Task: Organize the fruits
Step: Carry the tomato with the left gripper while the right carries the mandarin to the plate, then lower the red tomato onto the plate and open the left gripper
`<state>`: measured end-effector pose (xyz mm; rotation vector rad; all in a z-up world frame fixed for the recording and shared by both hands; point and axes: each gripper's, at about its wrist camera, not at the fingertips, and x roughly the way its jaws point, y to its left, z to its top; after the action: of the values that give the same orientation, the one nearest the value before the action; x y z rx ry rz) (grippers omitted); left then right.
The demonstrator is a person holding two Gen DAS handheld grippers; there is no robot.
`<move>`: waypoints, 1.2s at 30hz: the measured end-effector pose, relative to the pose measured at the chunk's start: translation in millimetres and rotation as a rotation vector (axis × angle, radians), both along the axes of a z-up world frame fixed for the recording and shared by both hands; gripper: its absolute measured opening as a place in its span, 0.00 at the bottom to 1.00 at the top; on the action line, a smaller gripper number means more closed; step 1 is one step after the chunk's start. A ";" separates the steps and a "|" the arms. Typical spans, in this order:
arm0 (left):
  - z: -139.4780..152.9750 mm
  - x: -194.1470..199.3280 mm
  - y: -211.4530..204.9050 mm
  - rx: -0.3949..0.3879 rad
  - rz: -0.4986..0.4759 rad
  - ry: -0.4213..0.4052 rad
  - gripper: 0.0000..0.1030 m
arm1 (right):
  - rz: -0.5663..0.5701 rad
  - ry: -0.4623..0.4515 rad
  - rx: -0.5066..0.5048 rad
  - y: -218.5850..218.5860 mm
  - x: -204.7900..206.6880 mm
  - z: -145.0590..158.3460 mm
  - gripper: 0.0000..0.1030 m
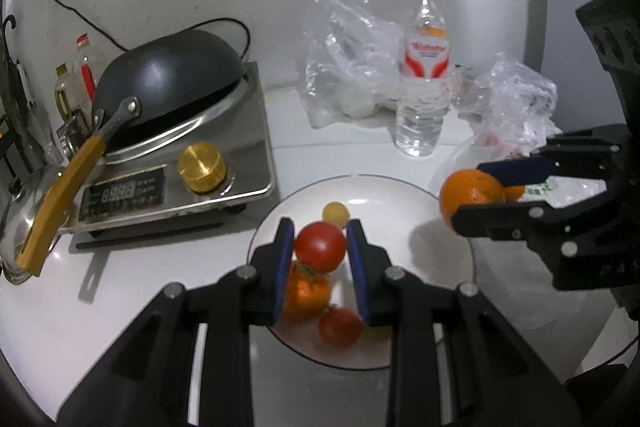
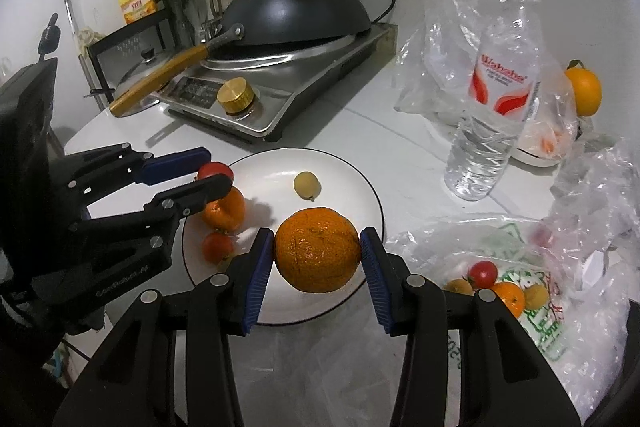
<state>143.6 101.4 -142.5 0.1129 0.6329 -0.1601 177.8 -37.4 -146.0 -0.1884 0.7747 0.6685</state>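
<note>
A white plate (image 1: 400, 199) (image 2: 352, 171) holds a small yellow fruit (image 1: 335, 213) (image 2: 306, 185), an orange fruit (image 1: 306, 291) (image 2: 228, 213) and a small tomato (image 1: 340, 327) (image 2: 217, 246). My left gripper (image 1: 320, 247) (image 2: 208, 171) holds a red tomato (image 1: 320, 246) (image 2: 215, 171) between its pads above the plate's left part. My right gripper (image 2: 318, 257) (image 1: 480, 191) is shut on a large orange (image 2: 318, 255) (image 1: 470, 195) over the plate's right rim.
A cooker (image 1: 224, 147) with an upturned black wok (image 2: 296, 11) stands behind the plate. A water bottle (image 2: 496, 91) and clear plastic bags (image 1: 352, 59) stand at the back right. A printed bag (image 2: 520, 291) to the right holds more small fruit. Another orange (image 2: 586, 91) lies far right.
</note>
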 end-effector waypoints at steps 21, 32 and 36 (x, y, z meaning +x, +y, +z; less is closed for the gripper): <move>-33.3 46.2 1.3 0.021 0.003 0.083 0.27 | -0.011 0.042 -0.013 14.3 35.2 -22.6 0.46; -34.0 45.8 2.7 0.004 -0.011 0.069 0.28 | -0.044 0.060 -0.032 19.1 46.7 -33.7 0.46; -25.3 38.2 10.5 -0.020 -0.001 0.033 0.28 | -0.045 0.049 -0.059 31.6 51.3 -37.4 0.45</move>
<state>181.8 111.9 -167.8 0.0913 0.6637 -0.1699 229.1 -5.8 -183.3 -0.2082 0.8437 0.6103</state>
